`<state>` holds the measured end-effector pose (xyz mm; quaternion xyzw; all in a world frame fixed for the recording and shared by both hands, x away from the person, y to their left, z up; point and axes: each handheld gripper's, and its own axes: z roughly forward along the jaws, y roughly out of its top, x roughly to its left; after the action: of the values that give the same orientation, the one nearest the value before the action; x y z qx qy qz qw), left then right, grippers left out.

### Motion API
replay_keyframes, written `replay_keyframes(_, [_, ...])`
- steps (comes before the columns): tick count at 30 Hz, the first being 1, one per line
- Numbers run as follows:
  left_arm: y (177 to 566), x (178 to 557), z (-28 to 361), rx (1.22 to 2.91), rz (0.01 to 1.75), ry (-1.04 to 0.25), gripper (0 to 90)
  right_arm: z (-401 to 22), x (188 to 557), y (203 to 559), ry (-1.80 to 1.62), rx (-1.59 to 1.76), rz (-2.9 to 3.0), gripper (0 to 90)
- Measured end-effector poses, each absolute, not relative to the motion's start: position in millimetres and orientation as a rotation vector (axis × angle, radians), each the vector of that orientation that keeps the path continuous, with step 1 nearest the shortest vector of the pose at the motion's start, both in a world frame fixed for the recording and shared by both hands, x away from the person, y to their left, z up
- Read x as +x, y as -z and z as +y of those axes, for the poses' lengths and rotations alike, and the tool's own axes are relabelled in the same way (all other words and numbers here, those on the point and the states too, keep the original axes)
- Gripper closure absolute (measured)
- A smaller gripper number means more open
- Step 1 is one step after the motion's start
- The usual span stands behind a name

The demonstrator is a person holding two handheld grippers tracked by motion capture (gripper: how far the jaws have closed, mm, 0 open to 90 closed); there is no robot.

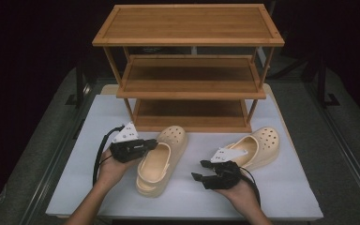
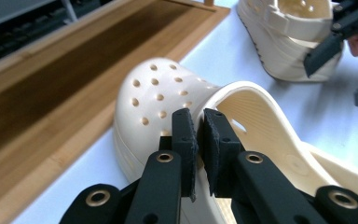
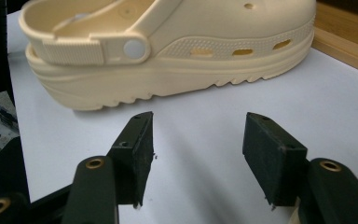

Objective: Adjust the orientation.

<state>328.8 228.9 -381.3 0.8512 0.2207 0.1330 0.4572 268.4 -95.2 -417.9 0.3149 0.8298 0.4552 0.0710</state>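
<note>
A white table [image 1: 75, 178] fills the lower half of the high view, and a three-tier wooden shoe rack [image 1: 187, 28] stands on its far part, taking up the top centre of the frame.

Two cream clogs lie in front of the rack's lowest shelf. The left clog [image 1: 161, 157] sits just below centre; its long axis runs from lower left to upper right, with the perforated toe toward the rack and the open heel toward the bottom edge of the frame. In the left gripper view the same clog [image 2: 168, 93] points its toe to the upper left, alongside the rack's bottom shelf [image 2: 51, 98]. The right clog [image 1: 258, 145] lies right of centre, well apart from the first, its long axis closer to level, toe to the upper right near the rack's right leg. In the right gripper view this clog [image 3: 177, 46] stretches across the top of the frame, toe at the right, heel strap at the left.

The left gripper [image 1: 138, 146] comes in from lower left and is clamped on the rim of the left clog's opening, as its own view shows, the pads [image 2: 185, 135] pinching the thin wall. The right gripper [image 1: 201, 169] rests low at centre right with jaws spread apart and nothing between them; in its own view the pads [image 3: 137, 149] stand short of the right clog.
</note>
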Motion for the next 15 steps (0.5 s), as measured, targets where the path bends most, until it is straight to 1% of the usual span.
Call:
replay_keyframes(4, [380, 328, 229, 2.091, 0.535, -0.298, 80.7, -94, 269, 418, -1.373, 0.954, 2.511, 40.3])
replay_keyframes(7, [379, 328, 232, 2.095, 0.547, -0.258, 69.8, -95, 269, 418, -1.381, 0.966, 2.533, 38.8])
replay_keyframes(11, [377, 328, 238, 2.087, 0.565, -0.236, 57.5, -95, 269, 416, -1.385, 0.975, 2.541, 37.5])
replay_keyframes(15, [374, 328, 245, 2.083, 0.587, -0.204, 49.0, -95, 268, 414, -1.391, 0.972, 2.544, 35.1])
